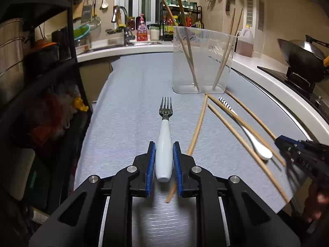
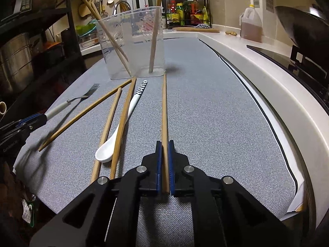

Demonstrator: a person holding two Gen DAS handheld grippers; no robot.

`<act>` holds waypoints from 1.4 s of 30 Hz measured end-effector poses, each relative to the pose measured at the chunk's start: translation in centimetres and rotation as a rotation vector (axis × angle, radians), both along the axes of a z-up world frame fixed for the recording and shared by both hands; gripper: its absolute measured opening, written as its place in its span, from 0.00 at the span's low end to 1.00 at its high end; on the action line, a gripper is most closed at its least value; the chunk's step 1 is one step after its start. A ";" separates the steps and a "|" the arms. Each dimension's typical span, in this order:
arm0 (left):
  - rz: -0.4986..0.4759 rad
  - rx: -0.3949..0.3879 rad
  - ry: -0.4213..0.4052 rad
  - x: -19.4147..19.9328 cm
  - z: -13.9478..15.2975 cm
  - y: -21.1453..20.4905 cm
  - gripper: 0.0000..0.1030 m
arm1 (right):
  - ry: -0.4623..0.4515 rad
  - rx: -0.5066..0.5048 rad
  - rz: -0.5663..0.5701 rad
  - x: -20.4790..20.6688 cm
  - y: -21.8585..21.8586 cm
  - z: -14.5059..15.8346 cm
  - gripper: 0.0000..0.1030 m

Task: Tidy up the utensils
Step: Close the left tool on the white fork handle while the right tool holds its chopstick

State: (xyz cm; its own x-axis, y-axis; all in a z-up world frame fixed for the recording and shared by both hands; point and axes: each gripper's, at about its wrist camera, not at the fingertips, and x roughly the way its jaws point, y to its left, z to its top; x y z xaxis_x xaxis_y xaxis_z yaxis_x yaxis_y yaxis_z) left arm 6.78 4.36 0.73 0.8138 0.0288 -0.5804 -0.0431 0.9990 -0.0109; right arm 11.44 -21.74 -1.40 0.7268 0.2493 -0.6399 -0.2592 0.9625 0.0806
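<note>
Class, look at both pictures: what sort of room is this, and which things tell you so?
Most likely a home kitchen: a sink with a tap, a wok on a stove, and a rack of sauce bottles on the counter.

Left hand-held gripper (image 1: 163,160) has its blue pads clamped on the white handle of the fork (image 1: 164,133), tines pointing away at the clear container (image 1: 202,61) — a few chopsticks standing in it. More chopsticks (image 1: 246,131) and a white spoon (image 1: 255,144) lie on the grey counter (image 1: 127,107) to the right — right hand-held gripper (image 1: 277,141) at the edge.
</note>
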 end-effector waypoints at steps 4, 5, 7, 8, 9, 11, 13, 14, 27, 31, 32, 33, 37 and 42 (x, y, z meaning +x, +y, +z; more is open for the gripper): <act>0.012 -0.040 -0.013 -0.4 -0.9 1.4 0.17 | -0.012 -0.013 0.011 -0.1 0.2 -0.1 0.07; 0.015 -0.050 -0.016 -0.5 -1.1 1.6 0.17 | -0.016 -0.016 0.013 -0.1 0.3 -0.1 0.07; 0.014 -0.058 -0.026 -0.7 -1.5 1.6 0.17 | -0.018 -0.018 0.015 -0.1 0.4 -0.1 0.07; 0.014 -0.058 -0.033 -0.9 -1.7 1.5 0.17 | -0.019 -0.019 0.016 -0.1 0.3 -0.1 0.07; 0.014 -0.058 -0.039 -1.1 -1.9 1.4 0.17 | -0.021 -0.021 0.017 -0.1 0.3 -0.1 0.07; 0.014 -0.059 -0.048 -1.4 -2.4 1.4 0.17 | -0.025 -0.022 0.017 -0.2 0.3 -0.1 0.07; 0.017 -0.060 -0.058 -1.6 -2.6 1.3 0.17 | -0.030 -0.024 0.019 -0.3 0.3 -0.1 0.07; 0.017 -0.059 -0.063 -1.7 -2.7 1.3 0.18 | -0.033 -0.025 0.021 -0.3 0.3 -0.1 0.07; 0.029 -0.037 -0.099 -2.3 -3.0 0.9 0.18 | -0.066 -0.047 0.010 -1.0 0.1 -0.2 0.11; 0.033 -0.038 -0.105 -2.4 -3.1 0.8 0.18 | -0.082 -0.051 0.006 -1.2 0.2 -0.3 0.11; 0.034 -0.037 -0.106 -2.4 -3.1 0.8 0.18 | -0.086 -0.056 0.006 -1.3 0.2 -0.3 0.11; 0.035 -0.035 -0.107 -2.5 -3.1 0.8 0.18 | -0.087 -0.060 0.006 -1.3 0.3 -0.3 0.11; 0.036 -0.035 -0.109 -2.6 -3.1 0.7 0.18 | -0.085 -0.062 0.003 -1.3 0.2 -0.2 0.11; 0.039 -0.022 -0.114 -2.9 -3.2 0.4 0.18 | -0.091 -0.069 0.003 -1.6 0.4 -0.3 0.11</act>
